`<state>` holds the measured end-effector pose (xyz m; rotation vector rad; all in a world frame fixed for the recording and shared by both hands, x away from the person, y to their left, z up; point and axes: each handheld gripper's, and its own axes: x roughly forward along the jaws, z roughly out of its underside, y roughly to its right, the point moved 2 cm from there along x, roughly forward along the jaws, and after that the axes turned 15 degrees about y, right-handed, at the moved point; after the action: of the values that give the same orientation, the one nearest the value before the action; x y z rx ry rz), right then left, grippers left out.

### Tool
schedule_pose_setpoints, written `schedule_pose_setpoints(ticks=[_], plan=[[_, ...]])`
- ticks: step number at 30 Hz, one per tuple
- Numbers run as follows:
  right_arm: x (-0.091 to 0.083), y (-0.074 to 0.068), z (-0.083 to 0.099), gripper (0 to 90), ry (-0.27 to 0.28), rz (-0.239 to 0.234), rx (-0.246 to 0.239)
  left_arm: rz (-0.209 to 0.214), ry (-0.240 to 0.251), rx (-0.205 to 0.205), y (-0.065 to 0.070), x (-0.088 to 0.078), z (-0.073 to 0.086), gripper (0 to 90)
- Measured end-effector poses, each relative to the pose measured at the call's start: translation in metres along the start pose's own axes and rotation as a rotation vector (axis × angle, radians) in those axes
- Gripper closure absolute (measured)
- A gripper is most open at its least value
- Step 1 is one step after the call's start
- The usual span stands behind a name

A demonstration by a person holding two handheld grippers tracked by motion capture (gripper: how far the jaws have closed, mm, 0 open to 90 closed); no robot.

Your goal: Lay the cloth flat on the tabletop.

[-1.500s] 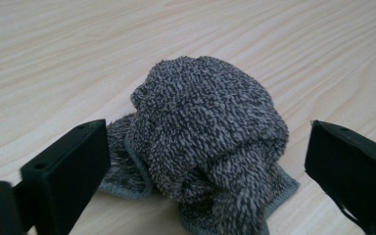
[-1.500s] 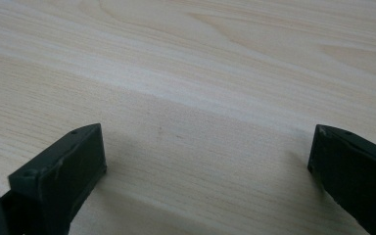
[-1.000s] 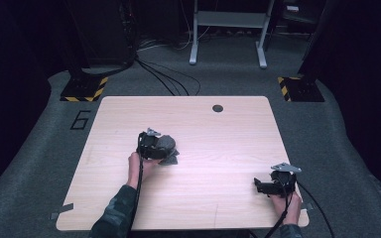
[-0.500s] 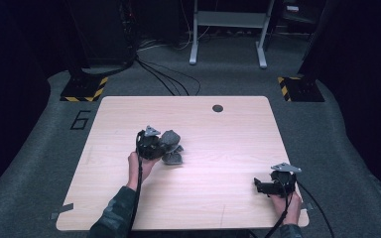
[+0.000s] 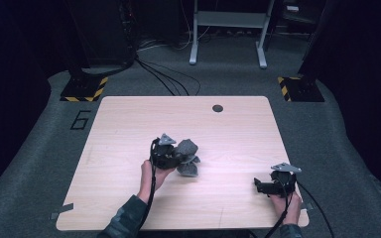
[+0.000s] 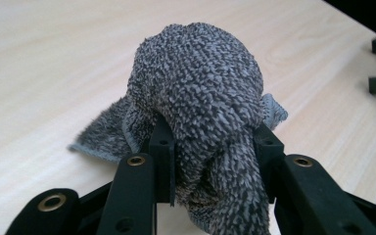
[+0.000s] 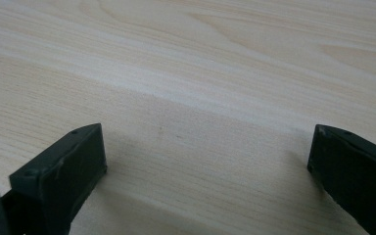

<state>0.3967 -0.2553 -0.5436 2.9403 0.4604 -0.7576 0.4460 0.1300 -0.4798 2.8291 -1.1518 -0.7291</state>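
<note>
A grey knobbly cloth (image 5: 188, 148) is bunched up near the middle of the wooden table (image 5: 129, 124). My left gripper (image 5: 179, 157) is shut on it. In the left gripper view the cloth (image 6: 200, 88) bulges up between the two black fingers (image 6: 162, 142), and a flap trails onto the table behind. These jaws have just closed on the cloth and eased slightly wider, with the cloth still squeezed between them. My right gripper (image 5: 257, 186) rests at the table's near right, pointing left. It stands open (image 7: 203, 147) over bare wood with nothing between its fingers.
A small dark round hole (image 5: 218, 108) sits near the table's far edge. Beyond the table are cables, a white metal stand (image 5: 228, 29) and yellow-black striped floor blocks (image 5: 85, 89). Grey carpet surrounds the table.
My left gripper has closed on the cloth and moved right with it, bunching it and lifting it partly off the table. The right gripper has not moved.
</note>
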Motion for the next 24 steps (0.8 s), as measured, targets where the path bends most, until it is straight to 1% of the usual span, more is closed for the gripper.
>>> schedule_pose_setpoints(ticks=[1, 2, 3, 5, 6, 7, 8, 10, 13, 14, 16, 17, 18, 20, 21, 23, 24], plan=[[0.0, 0.0, 0.0, 0.5, 0.0, 0.0, -0.001, 0.004, -0.005, -0.006, 0.003, 0.004, 0.004, 62.3], [0.0, 0.0, 0.0, 0.5, 0.0, 0.0, -0.001, 0.012, -0.019, -0.001, 0.004, 0.008, 0.008, 61.8], [0.0, 0.0, 0.0, 0.5, 0.001, 0.0, -0.001, 0.011, -0.023, -0.009, 0.007, 0.011, 0.012, 61.4], [0.0, 0.0, 0.0, 0.5, 0.001, 0.0, 0.0, 0.021, -0.036, -0.006, 0.009, 0.016, 0.018, 59.4], [0.0, 0.0, 0.0, 0.5, 0.001, 0.0, -0.001, 0.021, -0.04, -0.013, 0.011, 0.019, 0.02, 57.5], [0.0, 0.0, 0.0, 0.5, 0.0, 0.0, -0.003, 0.026, -0.052, -0.007, 0.011, 0.02, 0.021, 53.4], [0.0, 0.0, 0.0, 0.6, 0.001, 0.0, -0.001, 0.023, -0.051, -0.014, 0.011, 0.021, 0.022, 48.8], [0.0, 0.0, 0.0, 0.7, 0.0, 0.0, -0.001, 0.018, -0.047, -0.011, 0.012, 0.018, 0.021, 38.3], [0.0, 0.0, -0.001, 1.0, -0.013, 0.0, -0.007, 0.013, -0.026, -0.006, 0.012, 0.009, 0.017, 26.5], [0.0, 0.0, -0.001, 1.7, -0.018, -0.005, -0.006, 0.017, -0.029, 0.006, 0.011, 0.006, 0.016, 23.6], [0.0, -0.001, -0.003, 4.4, -0.017, -0.008, 0.003, 0.012, -0.019, 0.009, 0.01, -0.002, 0.015, 21.8], [-0.001, -0.002, -0.003, 4.7, -0.015, -0.023, 0.013, 0.011, -0.02, 0.015, 0.01, -0.005, 0.015, 21.5], [-0.001, -0.005, -0.005, 5.0, -0.016, -0.042, 0.013, 0.005, -0.021, 0.02, 0.009, -0.008, 0.016, 21.5], [-0.002, -0.014, -0.008, 6.4, -0.004, -0.054, 0.006, 0.008, -0.03, 0.031, 0.007, -0.012, 0.018, 21.5], [-0.003, -0.022, -0.012, 7.6, 0.0, -0.077, 0.005, 0.008, -0.037, 0.031, 0.007, -0.012, 0.019, 21.6], [-0.002, -0.034, -0.018, 10.3, 0.012, -0.105, -0.017, 0.005, -0.042, 0.032, 0.006, -0.013, 0.022, 21.8], [-0.001, -0.051, -0.024, 14.7, 0.015, -0.154, -0.032, 0.01, -0.05, 0.029, 0.006, -0.013, 0.024, 22.5]])
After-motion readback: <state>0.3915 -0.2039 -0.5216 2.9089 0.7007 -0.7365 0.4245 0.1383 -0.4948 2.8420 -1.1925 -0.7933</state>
